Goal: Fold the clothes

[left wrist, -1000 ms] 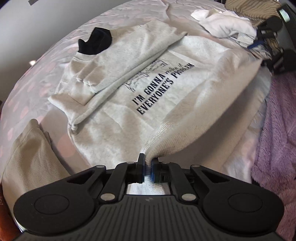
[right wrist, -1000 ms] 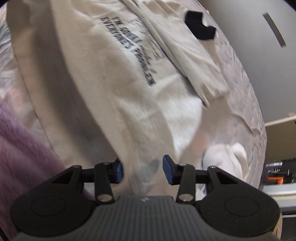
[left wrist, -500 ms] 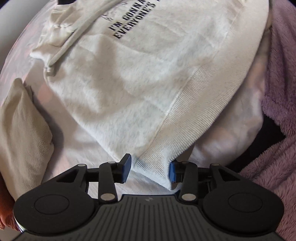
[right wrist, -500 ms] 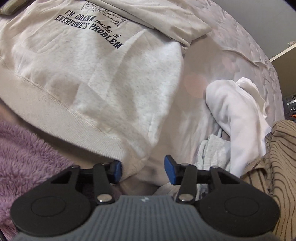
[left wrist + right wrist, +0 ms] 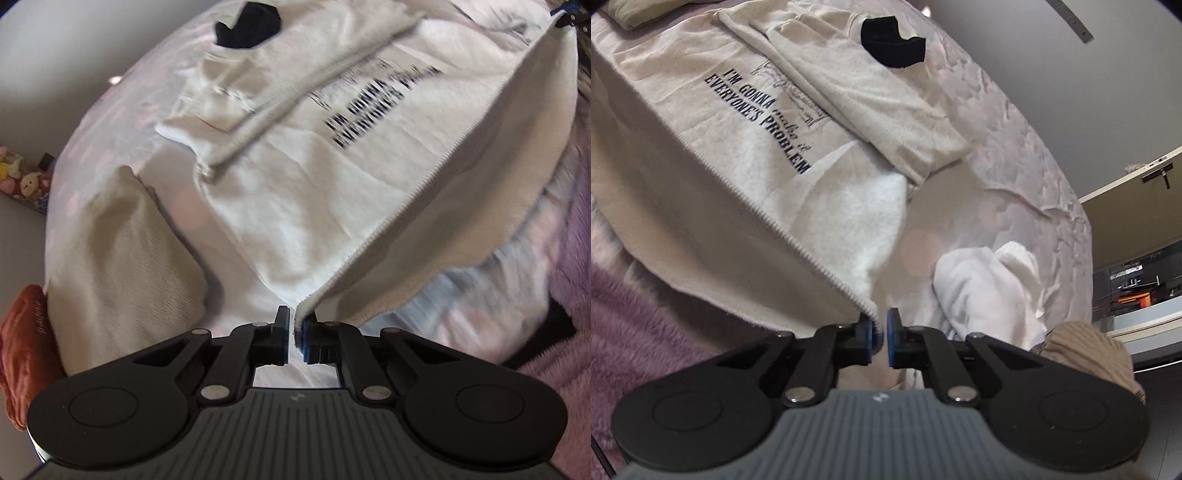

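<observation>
A light grey sweatshirt (image 5: 332, 177) with dark printed lettering lies on the bed, sleeves folded across its chest; it also shows in the right wrist view (image 5: 713, 155). My left gripper (image 5: 294, 341) is shut on one corner of its ribbed hem (image 5: 424, 236) and lifts it. My right gripper (image 5: 880, 341) is shut on the other hem corner (image 5: 849, 284). The hem hangs stretched between the two. The dark inside of the collar (image 5: 247, 26) is at the far end.
A beige folded garment (image 5: 122, 258) lies left of the sweatshirt, with an orange cloth (image 5: 26, 354) beside it. A purple fleece blanket (image 5: 565, 332) lies at the near right. White clothes (image 5: 990, 288) and a brown ribbed garment (image 5: 1086, 350) lie right of the sweatshirt.
Half a second ago both grippers were open around the hem corners. Now both have shut on the hem and raised it off the bed.
</observation>
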A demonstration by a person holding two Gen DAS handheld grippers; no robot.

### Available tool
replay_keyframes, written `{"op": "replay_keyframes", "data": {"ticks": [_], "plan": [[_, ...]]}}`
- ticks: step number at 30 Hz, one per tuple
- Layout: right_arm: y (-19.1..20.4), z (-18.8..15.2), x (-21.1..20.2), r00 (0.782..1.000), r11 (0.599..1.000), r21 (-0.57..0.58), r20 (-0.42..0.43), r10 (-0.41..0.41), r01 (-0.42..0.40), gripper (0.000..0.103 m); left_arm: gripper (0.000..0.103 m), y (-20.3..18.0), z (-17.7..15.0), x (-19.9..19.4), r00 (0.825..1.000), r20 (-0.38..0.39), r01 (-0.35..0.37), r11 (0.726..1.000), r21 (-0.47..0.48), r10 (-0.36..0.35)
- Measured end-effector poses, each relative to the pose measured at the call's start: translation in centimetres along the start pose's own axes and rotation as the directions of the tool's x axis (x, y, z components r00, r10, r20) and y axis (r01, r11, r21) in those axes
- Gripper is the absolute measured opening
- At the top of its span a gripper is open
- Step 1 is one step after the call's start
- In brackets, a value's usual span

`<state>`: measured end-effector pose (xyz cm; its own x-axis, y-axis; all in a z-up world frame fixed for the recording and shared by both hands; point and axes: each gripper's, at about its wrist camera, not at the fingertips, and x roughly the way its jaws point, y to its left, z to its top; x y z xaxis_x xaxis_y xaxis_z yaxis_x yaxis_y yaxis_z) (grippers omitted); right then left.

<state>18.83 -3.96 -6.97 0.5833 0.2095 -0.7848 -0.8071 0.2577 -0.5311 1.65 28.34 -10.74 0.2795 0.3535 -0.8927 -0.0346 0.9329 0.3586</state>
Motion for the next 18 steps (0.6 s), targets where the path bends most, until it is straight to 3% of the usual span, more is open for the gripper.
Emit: {"op": "replay_keyframes", "data": {"ticks": [6,10,14,17,18], "plan": [[-2.4,4.1,4.6,1.0,1.0,0.009,-0.017,0.005,-0.005,0.007,0.005,3.4,4.1,2.7,1.0,-0.004,-0.005,0.999,-0.034,0.005],[-3.1,5.9,8.9,0.995,0.996,0.044,-0.063,0.075,-0.073,0.007,0.006,4.9,5.8,6.0,0.997,-0.059,0.055,0.997,-0.05,-0.058],[-3.5,6.5,12.1,0.982,0.986,0.077,-0.105,0.156,-0.148,0.008,0.017,4.9,5.4,8.3,0.986,-0.104,0.12,0.989,-0.086,-0.128],[-4.0,6.6,13.3,0.965,0.97,0.122,-0.135,0.226,-0.21,0.01,0.024,5.3,5.1,9.1,0.969,-0.147,0.179,0.974,-0.136,-0.198],[-4.1,6.6,13.5,0.959,0.966,0.128,-0.146,0.242,-0.224,0.016,0.027,5.4,5.0,9.4,0.963,-0.162,0.192,0.969,-0.154,-0.216]]}}
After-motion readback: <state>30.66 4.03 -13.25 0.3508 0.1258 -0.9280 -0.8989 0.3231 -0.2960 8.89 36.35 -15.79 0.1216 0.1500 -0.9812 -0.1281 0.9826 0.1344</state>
